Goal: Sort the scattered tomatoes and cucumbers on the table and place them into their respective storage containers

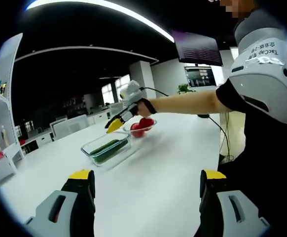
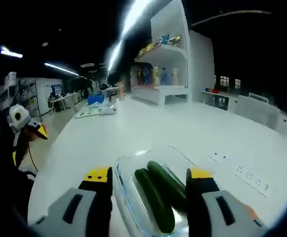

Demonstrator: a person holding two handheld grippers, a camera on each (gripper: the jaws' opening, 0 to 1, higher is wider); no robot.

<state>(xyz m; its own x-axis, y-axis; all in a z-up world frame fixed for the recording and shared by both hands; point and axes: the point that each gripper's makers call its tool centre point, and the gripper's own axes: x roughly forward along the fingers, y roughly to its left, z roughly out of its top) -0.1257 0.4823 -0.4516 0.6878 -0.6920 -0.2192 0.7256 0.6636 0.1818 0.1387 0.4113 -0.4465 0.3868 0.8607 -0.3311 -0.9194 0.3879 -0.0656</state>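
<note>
White table (image 1: 173, 163), dim hall, shelves (image 2: 165, 54) behind. Cucumbers (image 2: 161, 195) lie in glass tray (image 2: 133, 163); tomatoes (image 1: 141, 126) in bowl (image 1: 151, 129) beside it. Left gripper (image 1: 143, 185) wide, empty. Right gripper (image 2: 146, 185) wide over tray.

The left claw (image 1: 147, 183) is held low, jaws spread wide apart with nothing between them. The person's right arm (image 1: 188, 102) reaches straight out from the shoulder, hand (image 1: 142, 106) wrapped around the right claw (image 1: 115, 125), whose yellow tips slant downward. In the right gripper view the right claw (image 2: 148, 180) stands wide open, jaws level.
</note>
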